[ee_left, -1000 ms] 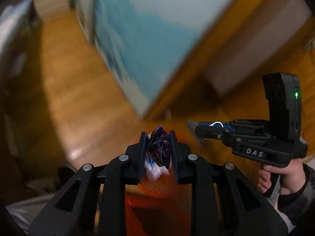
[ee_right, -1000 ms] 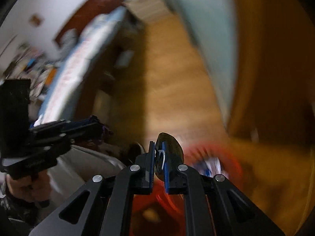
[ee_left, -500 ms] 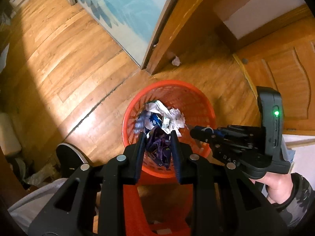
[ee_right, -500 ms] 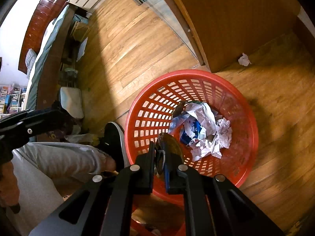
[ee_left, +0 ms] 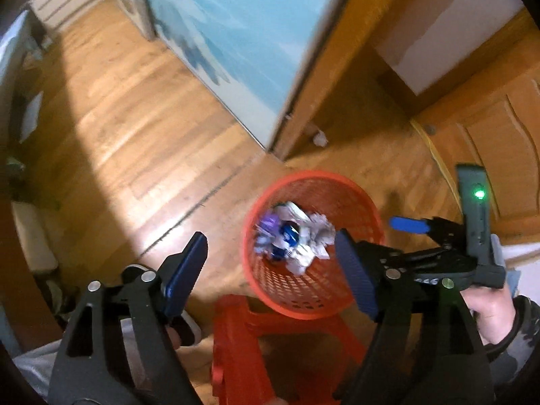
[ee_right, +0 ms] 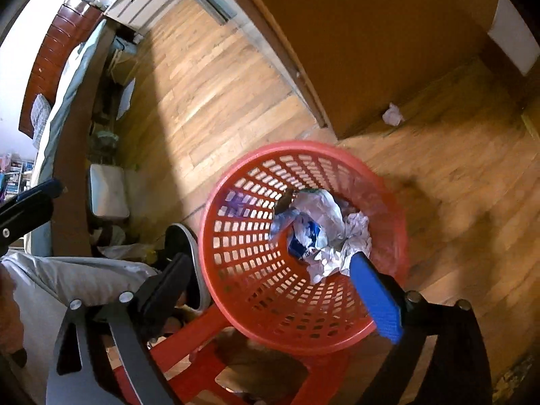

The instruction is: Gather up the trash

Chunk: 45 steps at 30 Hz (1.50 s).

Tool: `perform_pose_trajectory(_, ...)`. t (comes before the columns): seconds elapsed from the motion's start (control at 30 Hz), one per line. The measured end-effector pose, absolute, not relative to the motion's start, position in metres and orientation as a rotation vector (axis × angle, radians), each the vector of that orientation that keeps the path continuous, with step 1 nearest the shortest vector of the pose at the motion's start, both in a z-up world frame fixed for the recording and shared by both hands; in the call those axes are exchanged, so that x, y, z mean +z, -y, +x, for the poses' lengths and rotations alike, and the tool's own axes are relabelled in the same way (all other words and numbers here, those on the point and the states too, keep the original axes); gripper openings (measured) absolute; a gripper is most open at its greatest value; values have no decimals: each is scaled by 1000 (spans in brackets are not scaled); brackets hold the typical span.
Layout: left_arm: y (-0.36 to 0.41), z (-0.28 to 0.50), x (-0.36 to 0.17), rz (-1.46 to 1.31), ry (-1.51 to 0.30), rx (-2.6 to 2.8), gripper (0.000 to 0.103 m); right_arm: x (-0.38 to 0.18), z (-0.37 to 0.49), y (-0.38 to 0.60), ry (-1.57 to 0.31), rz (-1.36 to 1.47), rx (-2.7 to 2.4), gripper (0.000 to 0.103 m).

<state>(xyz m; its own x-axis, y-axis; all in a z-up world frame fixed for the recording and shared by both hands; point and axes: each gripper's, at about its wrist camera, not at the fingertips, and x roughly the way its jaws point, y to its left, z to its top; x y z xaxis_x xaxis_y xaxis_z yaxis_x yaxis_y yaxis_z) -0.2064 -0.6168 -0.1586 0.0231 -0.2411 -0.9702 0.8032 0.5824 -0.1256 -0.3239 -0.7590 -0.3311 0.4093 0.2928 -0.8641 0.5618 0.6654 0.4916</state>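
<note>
A red mesh waste basket (ee_left: pixel 368 202) (ee_right: pixel 243 263) stands on the wooden floor below both grippers. It holds crumpled white paper (ee_left: pixel 314 236) (ee_right: pixel 327 212), a purple wrapper (ee_left: pixel 268 221) (ee_right: pixel 236 202), blue packaging (ee_left: pixel 287 236) (ee_right: pixel 303 236) and a small dark piece (ee_right: pixel 285 200). My left gripper (ee_left: pixel 273 270) is open and empty above the basket's near rim. My right gripper (ee_right: pixel 276 287) is open and empty over the basket; it also shows in the left wrist view (ee_left: pixel 401 233). A crumpled white paper ball (ee_left: pixel 319 138) (ee_right: pixel 393 114) lies on the floor by the door frame.
A red plastic stool (ee_left: pixel 270 347) (ee_right: pixel 202 347) stands against the basket's near side. A person's leg and shoe (ee_right: pixel 182 246) are left of the basket. A door (ee_left: pixel 489 155) and a blue panel (ee_left: pixel 243 27) stand beyond. A bed (ee_right: pixel 57 94) is far left.
Both grippers have opened. The purple wrapper from the left gripper and the dark piece from the right gripper now lie in the basket. Both grippers have risen a little.
</note>
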Motion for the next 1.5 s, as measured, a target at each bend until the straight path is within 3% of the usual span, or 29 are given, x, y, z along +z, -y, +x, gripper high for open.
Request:
perform_pose_trajectory(0.27,537,-172,-92,264,-1137,-690,95,-279,-300,737,-1130,808,-129,96)
perform_pose_trajectory(0.6,427,-143,-38,41,-1023,-506,97,-207,-231,652,-1102,628,61,96)
perform_pose_trajectory(0.93,275,-127,34,-3,-821,-128,97,-45,-149,498,-734,253,300,96)
perform_pose_trajectory(1.2,148,-111,14,-123,-802,121,97,19,-89,358,-621,136,535,96)
perform_pose_trajectory(1.5,112,-106,-7,-171,-827,141,97,17,-64,309,-681,121,571,96)
